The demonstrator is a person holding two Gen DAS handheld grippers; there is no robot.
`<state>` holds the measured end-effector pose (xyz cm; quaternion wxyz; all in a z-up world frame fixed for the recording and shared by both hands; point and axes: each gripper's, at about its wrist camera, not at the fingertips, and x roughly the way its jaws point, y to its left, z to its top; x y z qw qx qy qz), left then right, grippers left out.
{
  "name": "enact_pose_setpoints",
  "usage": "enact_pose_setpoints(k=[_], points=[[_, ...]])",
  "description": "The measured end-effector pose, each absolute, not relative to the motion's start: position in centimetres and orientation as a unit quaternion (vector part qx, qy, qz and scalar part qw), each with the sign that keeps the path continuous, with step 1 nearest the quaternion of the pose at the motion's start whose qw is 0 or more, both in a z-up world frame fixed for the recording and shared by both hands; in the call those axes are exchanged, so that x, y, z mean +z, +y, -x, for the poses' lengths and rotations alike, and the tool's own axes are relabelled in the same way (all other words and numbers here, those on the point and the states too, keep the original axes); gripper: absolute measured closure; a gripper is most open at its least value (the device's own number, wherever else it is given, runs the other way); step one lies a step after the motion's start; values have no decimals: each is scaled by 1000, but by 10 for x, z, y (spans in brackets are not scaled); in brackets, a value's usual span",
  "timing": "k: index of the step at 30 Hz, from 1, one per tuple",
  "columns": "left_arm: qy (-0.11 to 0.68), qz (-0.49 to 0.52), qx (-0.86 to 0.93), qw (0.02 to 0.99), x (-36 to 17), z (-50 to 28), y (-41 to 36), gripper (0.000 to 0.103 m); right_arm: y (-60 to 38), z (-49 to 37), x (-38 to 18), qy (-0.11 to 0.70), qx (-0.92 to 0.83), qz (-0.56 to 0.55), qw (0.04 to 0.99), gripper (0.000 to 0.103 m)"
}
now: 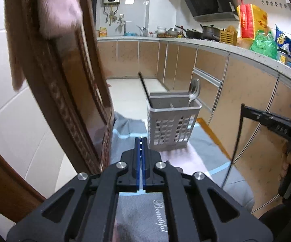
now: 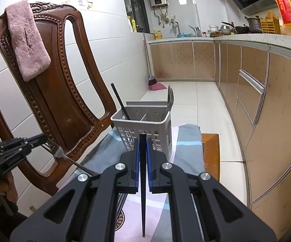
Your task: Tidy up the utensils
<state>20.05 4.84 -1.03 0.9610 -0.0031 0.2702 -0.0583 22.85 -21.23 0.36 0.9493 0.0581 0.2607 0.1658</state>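
On the left, the left gripper (image 2: 42, 139) is clamped on the tines of a fork (image 2: 64, 155), whose handle slants down toward the towel (image 2: 187, 139). Ahead stands the gray utensil basket (image 2: 143, 130), already holding a black chopstick (image 2: 120, 101) and a spoon (image 1: 193, 92). The right gripper (image 2: 143, 141) pinches another chopstick (image 2: 143, 191) upright, just before the basket's near rim, with open compartments beyond.

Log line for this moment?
left gripper: shut on fork | right gripper: shut on chopstick | basket: holds spoon, second chopstick
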Motion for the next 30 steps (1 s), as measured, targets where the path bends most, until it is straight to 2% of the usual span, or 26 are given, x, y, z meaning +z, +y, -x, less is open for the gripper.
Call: enact_pose_setpoints(k=[4,9,13,23,30], points=[[232,-2,-69,970,43,-200,42,101,-216,-228,35,230,170,-62,956,96],[179,-27,-58,982,114,-218,36,101,-225,-235,106,153,172,-85,969,96],[185,-49,-46,980,139,-262,29,101,-222,-257,147,115,167,-79,976,96],[276,-80,-36,957,83,-370,19,101,-209,-327,163,130,165,-79,975,96],[322,-93,-48,941,36,-405,2,101,-203,-369,124,159,146,-89,972,96]])
